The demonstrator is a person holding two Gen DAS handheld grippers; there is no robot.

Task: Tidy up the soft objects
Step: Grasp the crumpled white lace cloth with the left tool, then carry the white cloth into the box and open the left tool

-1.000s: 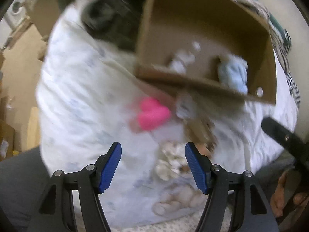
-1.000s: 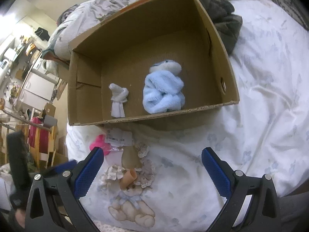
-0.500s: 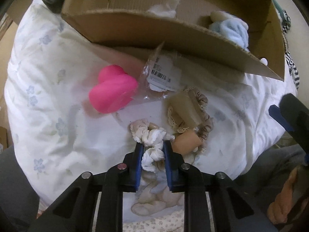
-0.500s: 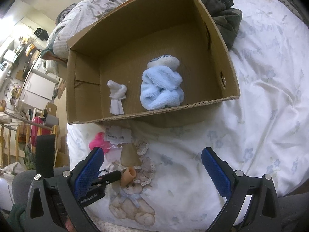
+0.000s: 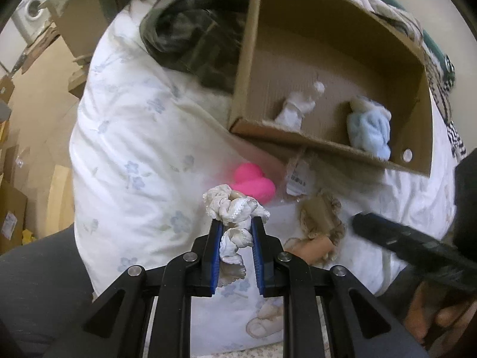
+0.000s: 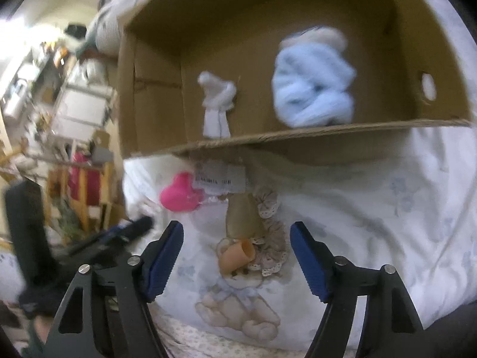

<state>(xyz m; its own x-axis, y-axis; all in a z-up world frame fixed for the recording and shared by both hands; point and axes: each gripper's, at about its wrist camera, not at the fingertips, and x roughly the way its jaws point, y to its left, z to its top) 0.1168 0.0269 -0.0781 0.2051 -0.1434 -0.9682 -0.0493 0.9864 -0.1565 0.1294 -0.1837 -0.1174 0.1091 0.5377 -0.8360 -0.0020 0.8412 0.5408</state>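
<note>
Left wrist view: I am pinching a cream lace scrunchie [image 5: 234,217] between the blue pads [image 5: 215,253] of my left gripper [image 5: 235,238], which is clenching it above the white floral duvet [image 5: 128,149]; its ruffles are bunching out past the fingertips. Just beyond it a pink heart-shaped plush [image 5: 253,180] is lying on the duvet, next to a clear packet with a barcode label [image 5: 298,179]. To the right, a beige lace scrunchie [image 6: 268,238] on a card, with a peach one [image 6: 237,255] beside it, is resting on the teddy bear print [image 6: 238,307]. My right gripper [image 6: 237,256] is hanging above that pair with its fingers spread wide, gripping nothing. Behind everything a cardboard box [image 6: 155,95] is sitting on the bed, holding a light blue fluffy sock bundle [image 6: 313,89] and a small white sock bundle [image 6: 216,104], set apart from each other. A dark garment [image 5: 193,29] is lying to the box's left.
</note>
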